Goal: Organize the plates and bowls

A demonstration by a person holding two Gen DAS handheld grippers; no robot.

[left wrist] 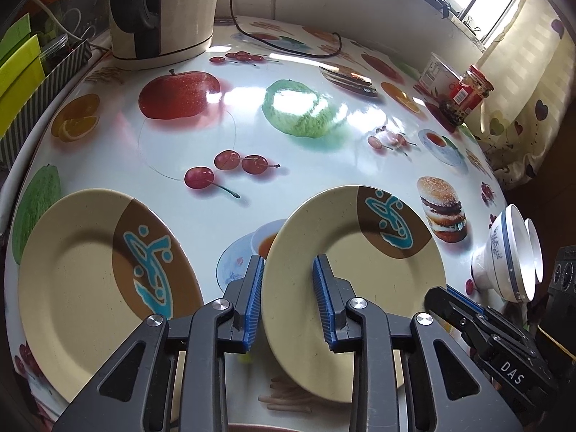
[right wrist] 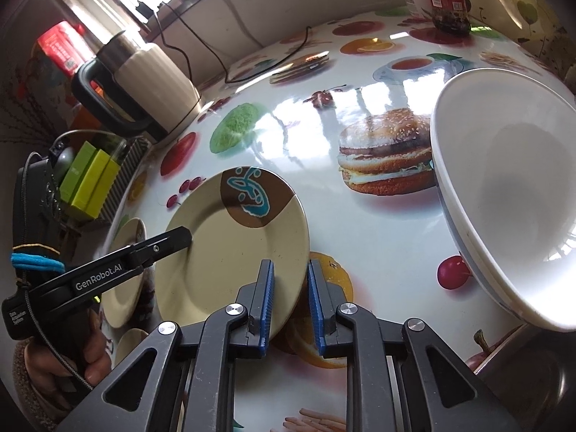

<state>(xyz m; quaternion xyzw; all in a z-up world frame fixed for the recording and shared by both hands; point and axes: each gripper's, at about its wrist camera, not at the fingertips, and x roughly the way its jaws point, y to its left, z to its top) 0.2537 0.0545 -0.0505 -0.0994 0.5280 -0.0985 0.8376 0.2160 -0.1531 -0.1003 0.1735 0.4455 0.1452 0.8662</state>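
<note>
Two beige plates with a brown patch and a teal motif are on the fruit-print table [left wrist: 252,115]. One plate [left wrist: 90,288] lies flat at the left. My left gripper [left wrist: 288,262] straddles the left rim of the other plate [left wrist: 360,270], one pad over its face and one outside the rim, the pads still apart. My right gripper [right wrist: 289,264] is shut on that plate's [right wrist: 230,252] right rim, which looks slightly raised. The left gripper [right wrist: 180,235] shows at the plate's far rim. Nested white bowls [left wrist: 511,252] stand at the right, and the top bowl [right wrist: 504,198] looms large in the right wrist view.
A cream kettle [left wrist: 162,10] with its cable stands at the back left. A red-lidded jar [left wrist: 468,90] and a white cup [left wrist: 437,72] sit at the back right by the curtain. A striped box of green packets [left wrist: 21,72] borders the left edge. A person's hand [right wrist: 72,360] grips the left gripper's handle.
</note>
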